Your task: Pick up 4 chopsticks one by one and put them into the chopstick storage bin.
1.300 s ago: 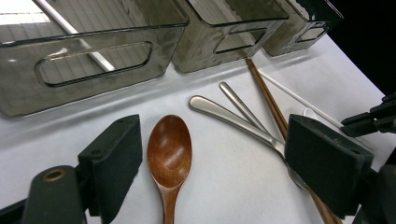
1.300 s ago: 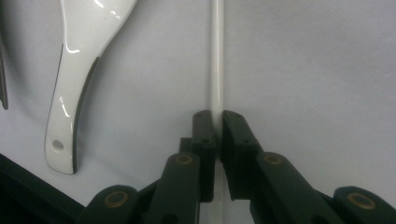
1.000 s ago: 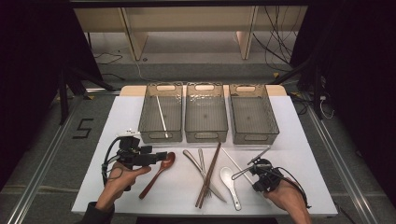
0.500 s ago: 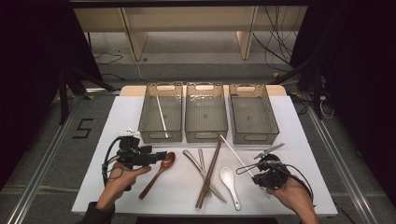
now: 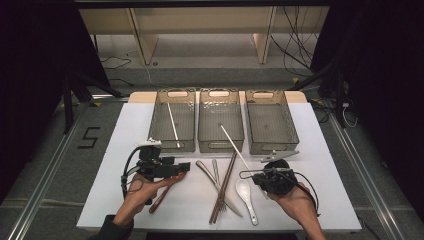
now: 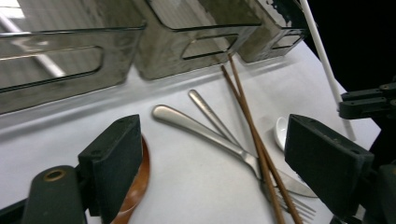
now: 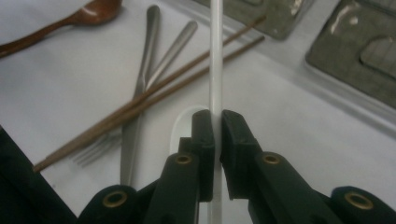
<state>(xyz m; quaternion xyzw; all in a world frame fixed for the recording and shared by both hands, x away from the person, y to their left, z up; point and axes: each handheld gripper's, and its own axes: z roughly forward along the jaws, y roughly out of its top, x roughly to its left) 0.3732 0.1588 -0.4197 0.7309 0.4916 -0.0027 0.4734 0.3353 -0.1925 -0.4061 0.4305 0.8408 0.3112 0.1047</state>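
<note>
The work in hand looks like sorting cutlery into the three bins at the far side of the tabletop (image 5: pixel 105 200), and it is at an early stage. One white chopstick (image 5: pixel 173 125) already lies in the left bin (image 5: pixel 156 117); the middle bin (image 5: pixel 221 145) and right bin (image 5: pixel 292 131) look empty. The right tongs (image 5: pixel 251 174) are closed tight on a second white chopstick (image 7: pixel 215 51), pinched near its lower end, and it slants up off the tabletop with its far tip over the near edge of the middle bin. Judging by its twin, it most likely belongs in the left bin, so it has some way to travel. The left tongs (image 6: pixel 210 158) stand wide open and hold nothing, poised over the bowl of the wooden spoon (image 5: pixel 164 192), which rests on the tabletop, probably the next pick. Still to sort, between the two hands: a pair of brown chopsticks (image 5: pixel 225 185), a knife (image 6: pixel 201 133), a fork (image 5: pixel 216 172) and a white spoon (image 5: pixel 246 194).
</note>
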